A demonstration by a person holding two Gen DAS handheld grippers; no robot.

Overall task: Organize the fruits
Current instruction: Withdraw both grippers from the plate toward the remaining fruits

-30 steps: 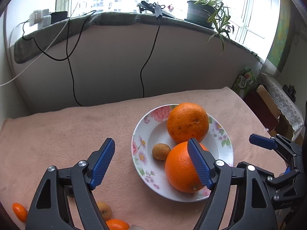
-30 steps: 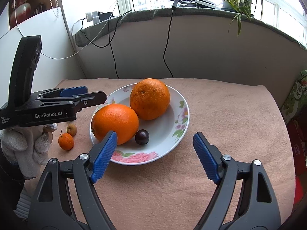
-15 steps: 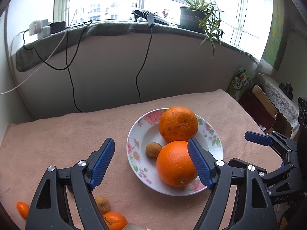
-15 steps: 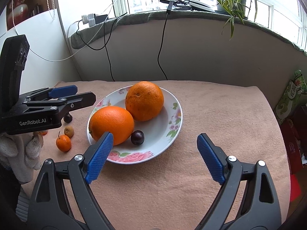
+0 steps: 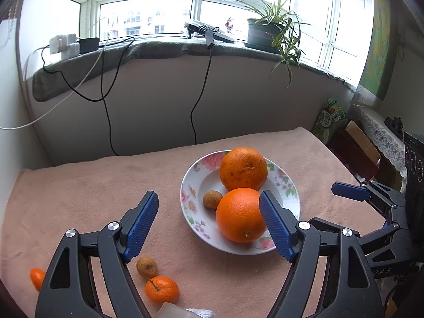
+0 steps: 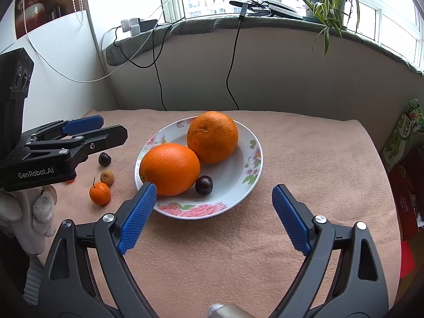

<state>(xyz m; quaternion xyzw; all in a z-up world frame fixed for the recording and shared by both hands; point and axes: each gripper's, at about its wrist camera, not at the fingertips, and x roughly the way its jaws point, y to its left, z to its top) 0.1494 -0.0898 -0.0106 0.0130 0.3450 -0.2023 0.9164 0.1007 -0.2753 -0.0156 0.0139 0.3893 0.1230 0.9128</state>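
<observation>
A floral plate [image 5: 190,185] [image 6: 249,164] on the pink cloth holds two big oranges [image 5: 239,214] [image 6: 169,168] [image 5: 243,169] [image 6: 212,137], a brown longan [image 5: 212,199] and a dark plum [image 6: 204,184]. On the cloth left of the plate lie a small tangerine [image 5: 161,288] [image 6: 100,193], a longan [image 5: 146,267] [image 6: 107,178], a dark plum [image 6: 104,158] and another tangerine [image 5: 37,278]. My left gripper [image 5: 209,220] is open and empty, above the cloth at the plate's left side. My right gripper [image 6: 213,212] is open and empty, above the plate's near rim.
A grey wall with hanging black cables [image 5: 201,87] closes off the table's far side. A potted plant [image 5: 267,31] and chargers sit on the sill. Boxes and a bag [image 5: 330,116] stand beyond the table's right edge.
Both grippers have pulled back and risen, so the plate looks smaller and farther. More loose fruit on the cloth has come into view. Both stay open.
</observation>
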